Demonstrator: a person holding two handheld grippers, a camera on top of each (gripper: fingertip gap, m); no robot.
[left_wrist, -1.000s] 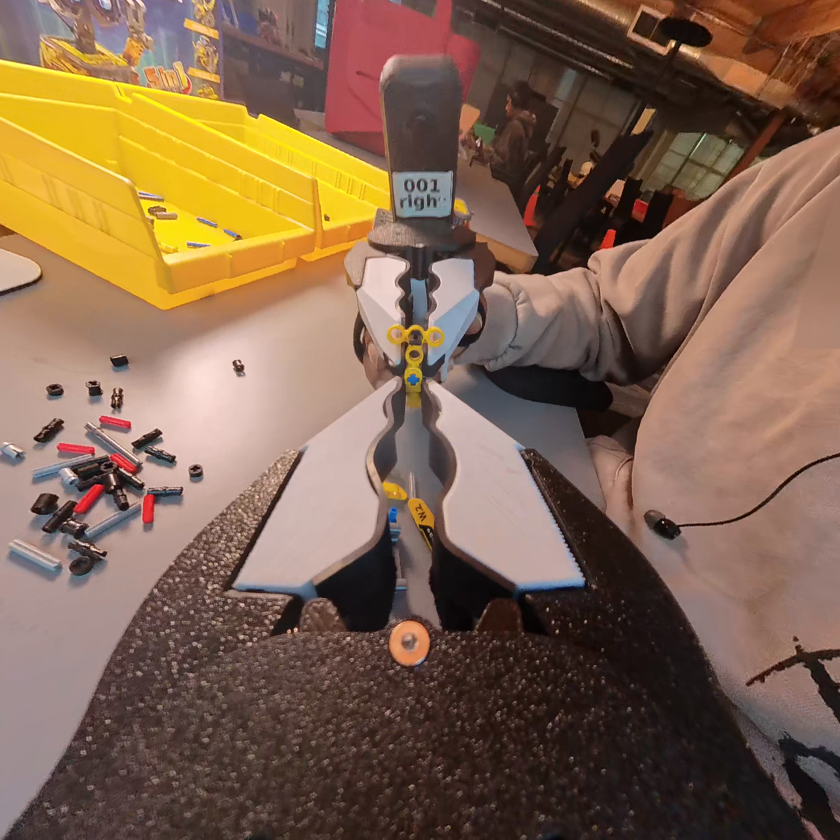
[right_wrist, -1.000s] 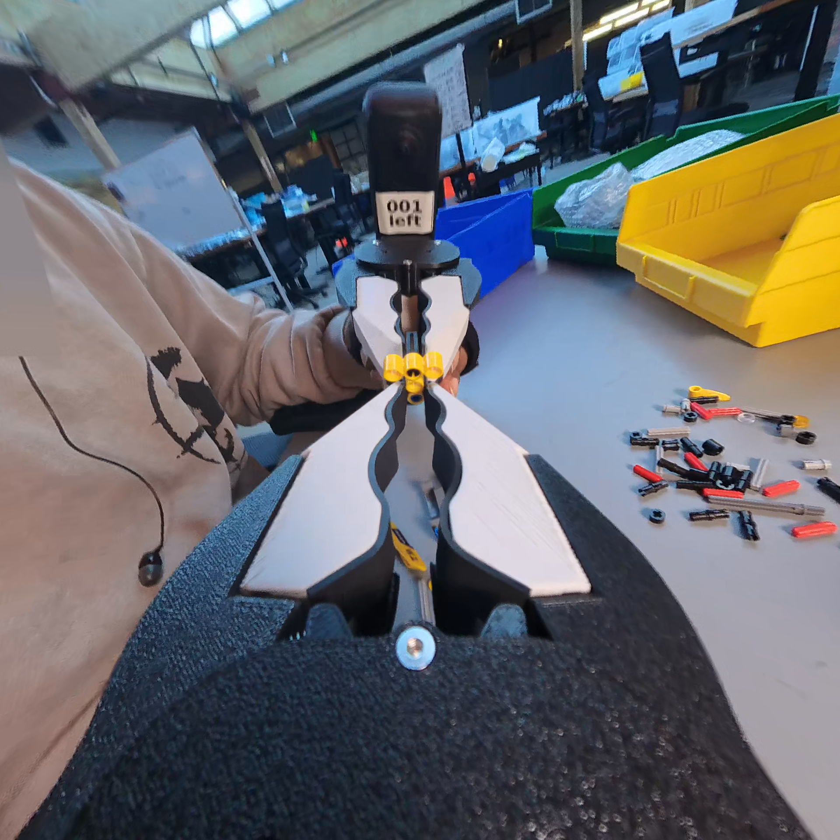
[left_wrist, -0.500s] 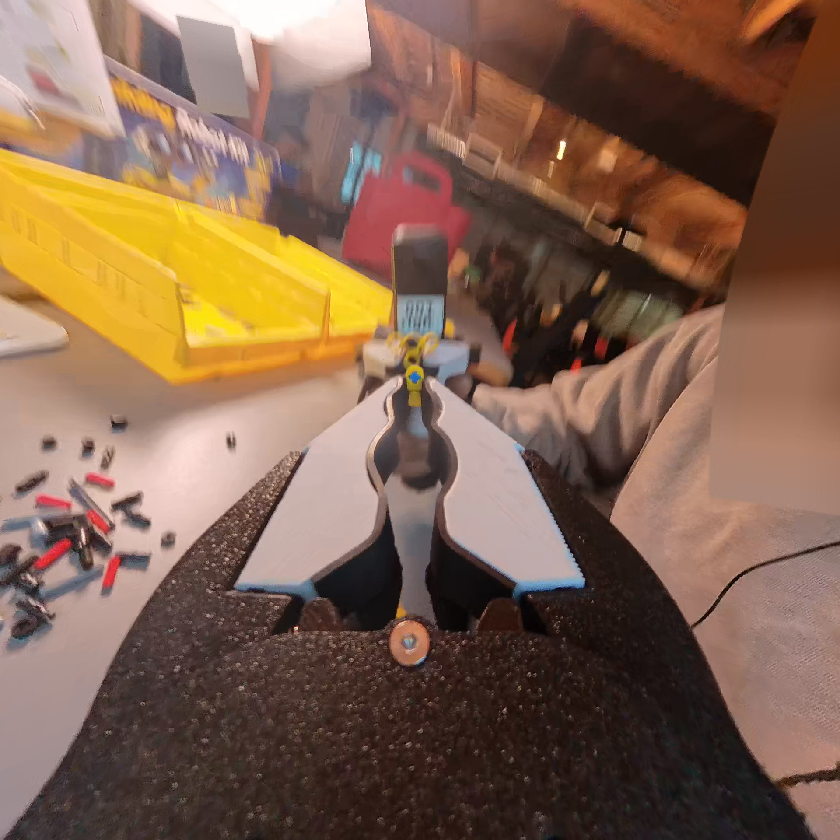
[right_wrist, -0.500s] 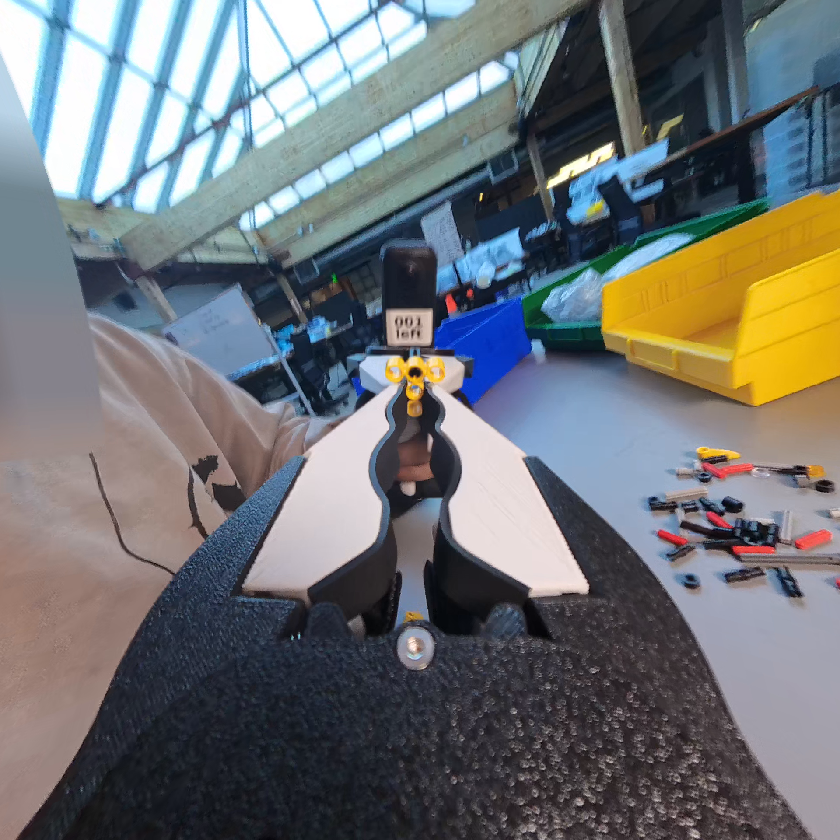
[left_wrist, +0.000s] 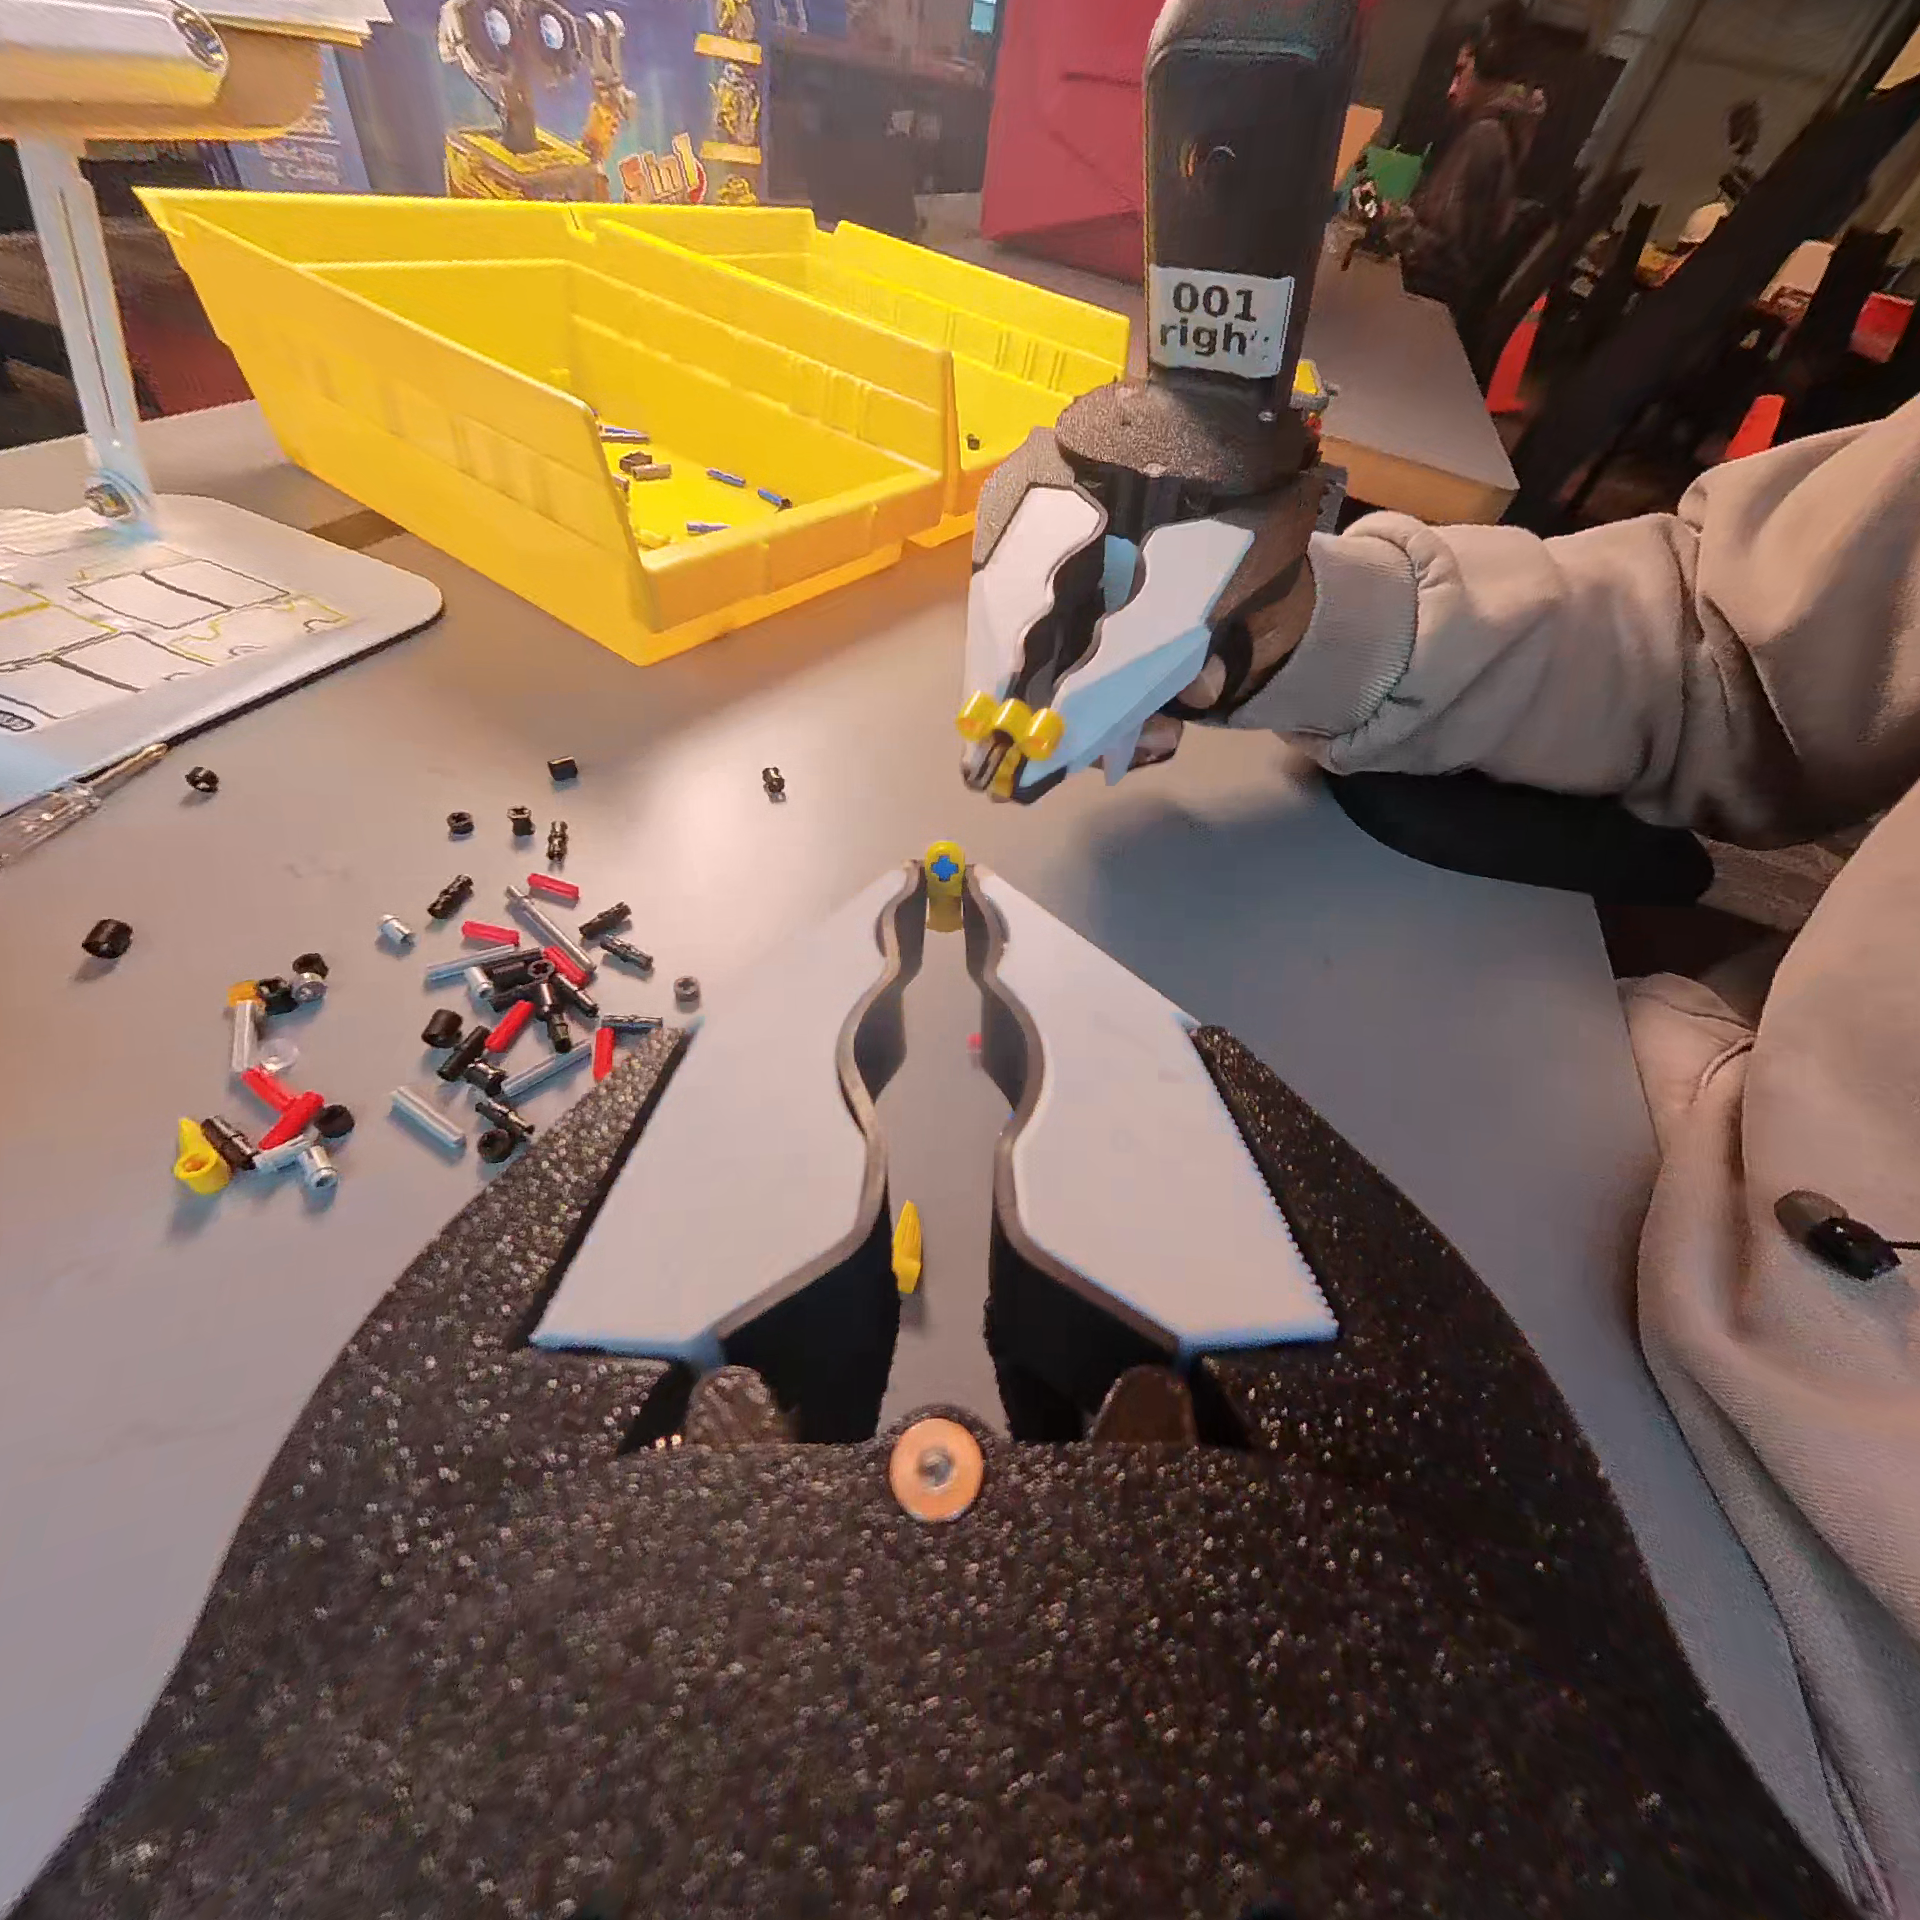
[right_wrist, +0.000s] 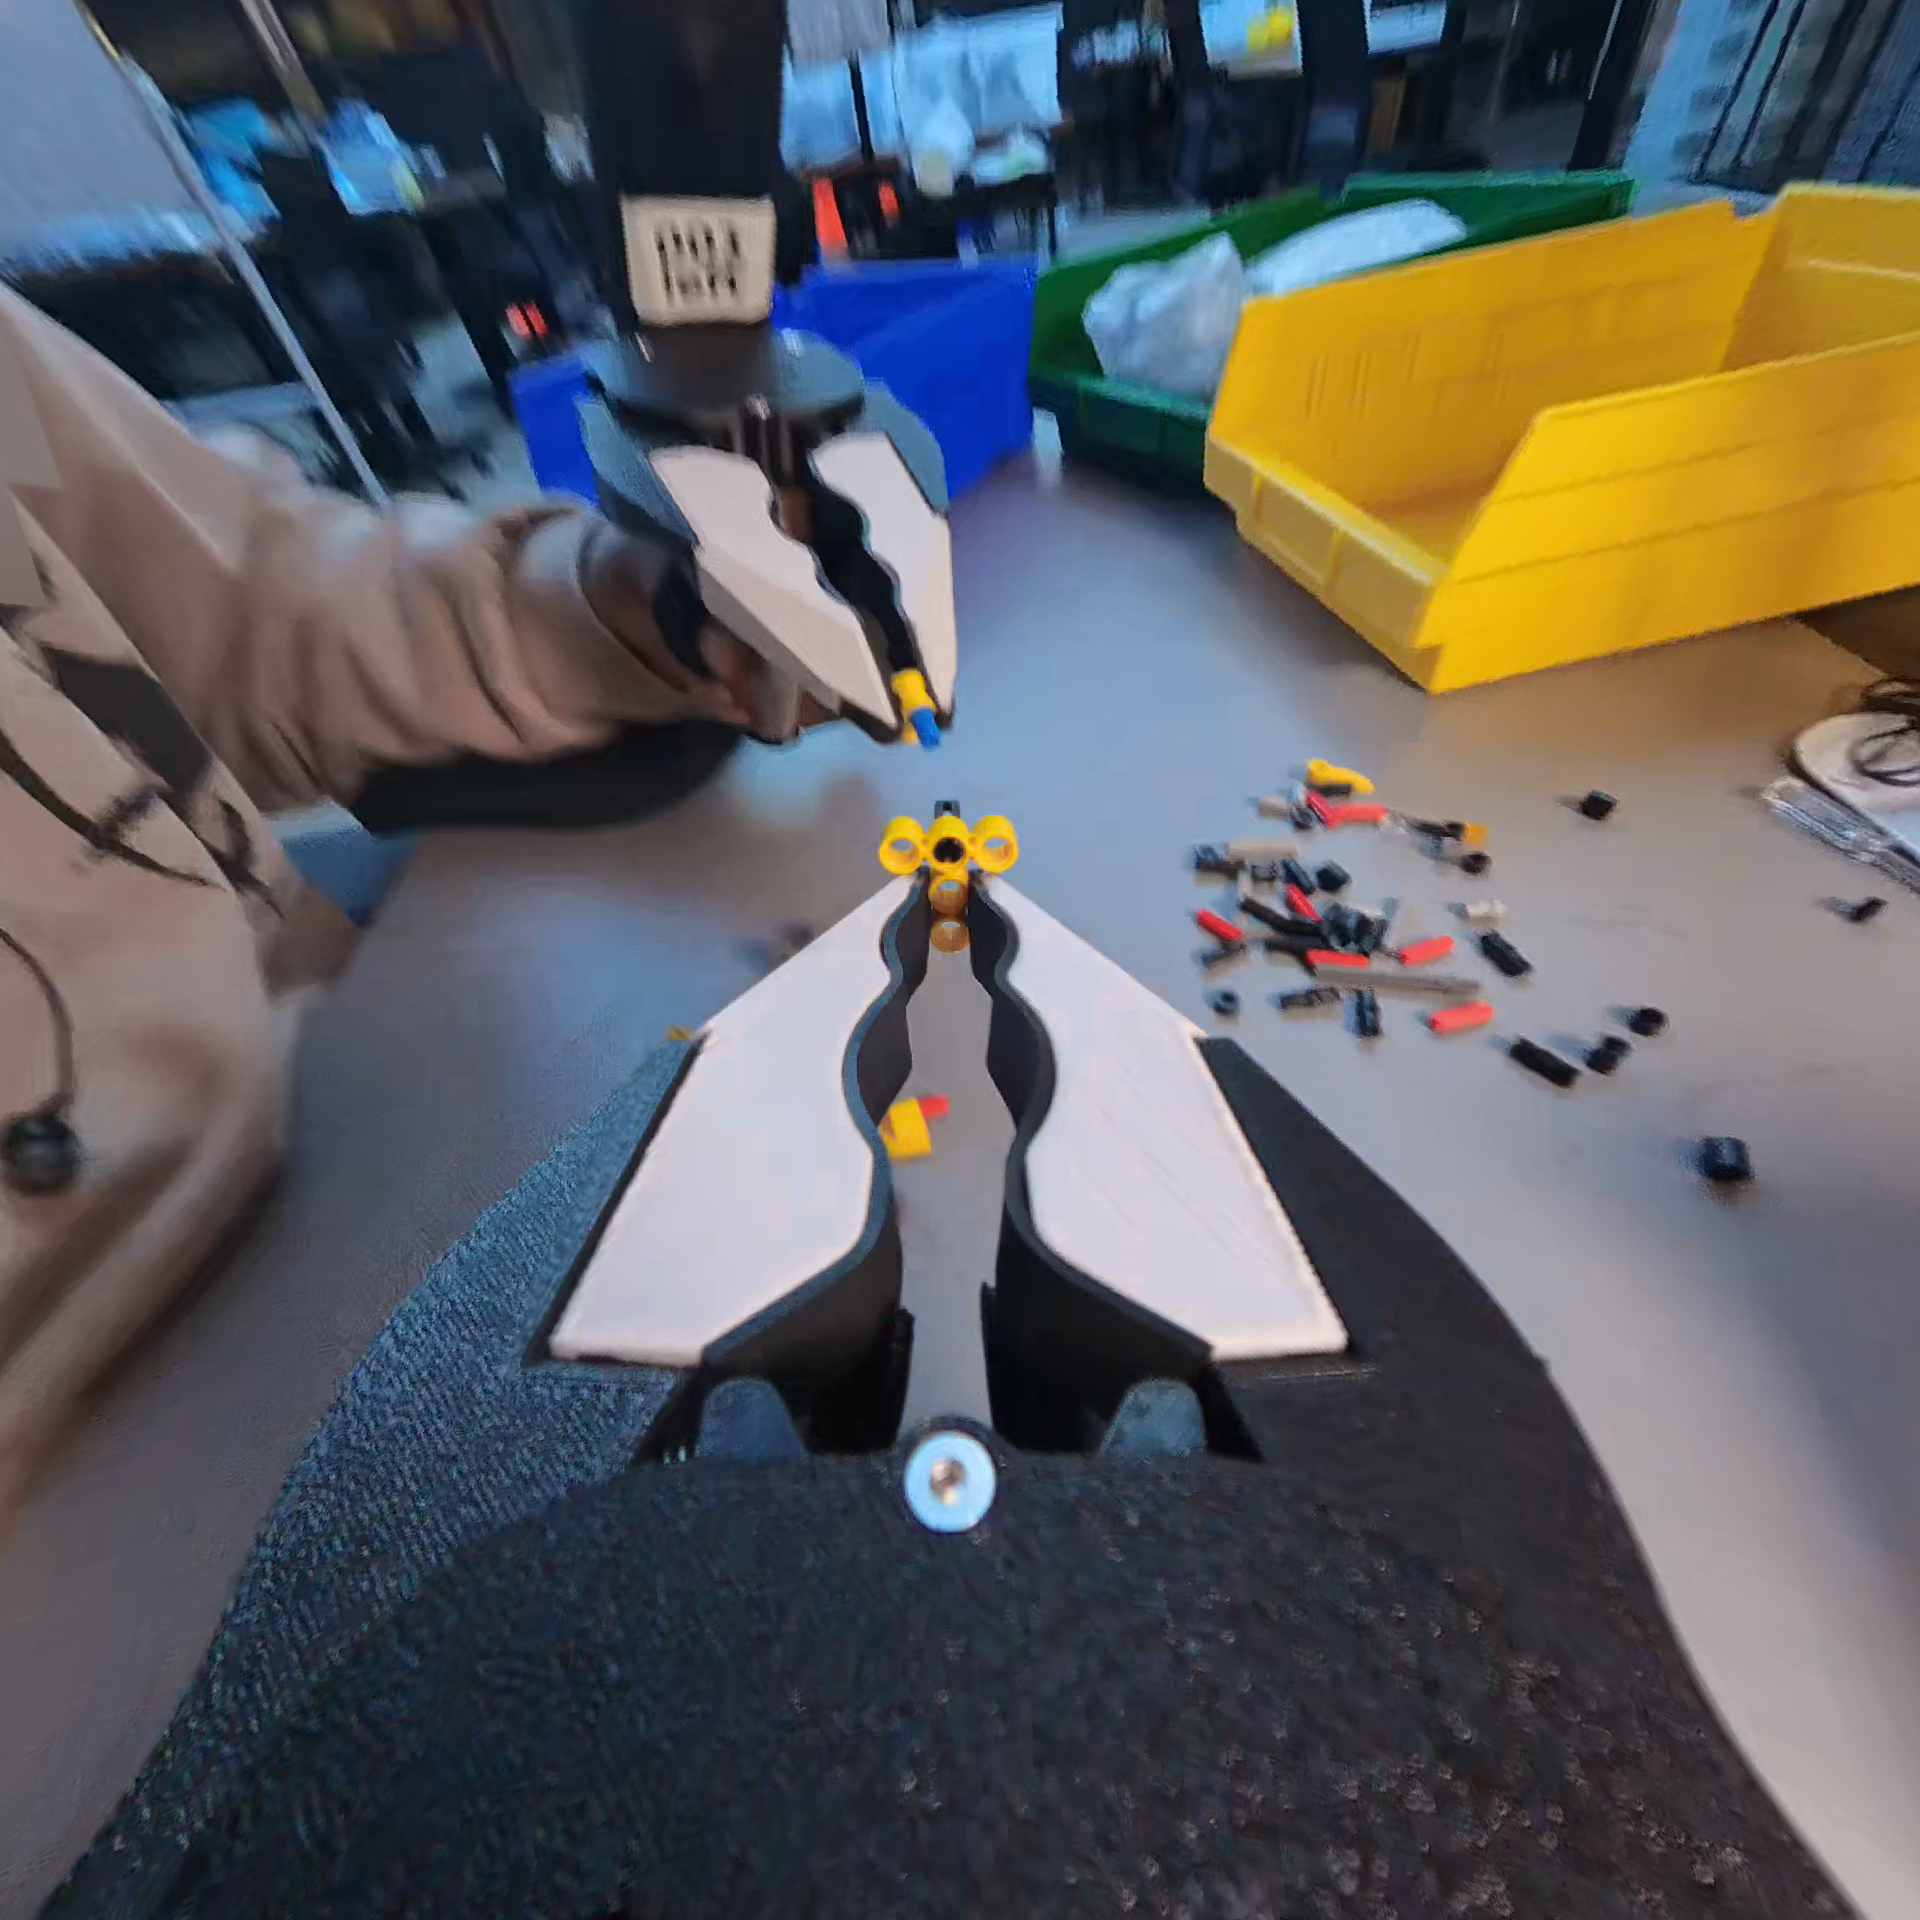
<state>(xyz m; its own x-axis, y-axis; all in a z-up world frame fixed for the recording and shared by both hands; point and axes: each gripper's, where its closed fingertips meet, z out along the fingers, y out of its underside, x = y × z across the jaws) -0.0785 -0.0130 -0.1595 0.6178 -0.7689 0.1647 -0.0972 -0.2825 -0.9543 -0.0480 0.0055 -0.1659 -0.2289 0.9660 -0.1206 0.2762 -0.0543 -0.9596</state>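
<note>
My left gripper (left_wrist: 943, 885) is shut on a small yellow piece with a blue cross pin (left_wrist: 943, 871) at its tips, above the grey table (left_wrist: 1299, 987). My right gripper (right_wrist: 948, 883) is shut on a yellow T-shaped connector with three holes (right_wrist: 948, 847). The two grippers face each other a short way apart, tips not touching. The right gripper (left_wrist: 1013, 753) and its connector (left_wrist: 1008, 725) show in the left wrist view. The left gripper (right_wrist: 916, 717) and its piece (right_wrist: 912, 694) show, blurred, in the right wrist view.
A scatter of small black, red and grey parts (left_wrist: 499, 997) (right_wrist: 1340, 925) lies on the table. Yellow bins (left_wrist: 623, 416) (right_wrist: 1558, 447), a blue bin (right_wrist: 935, 343) and a green bin (right_wrist: 1132, 416) stand behind. A printed sheet (left_wrist: 156, 613) lies far left. A loose yellow piece (left_wrist: 907, 1247) lies under my left gripper. The tips of one gripper are about 5 cm away from the tips of the other.
The grippers were tip to tip with the yellow pieces together, then lifted. Now they are lower and apart, each with its own yellow piece.
</note>
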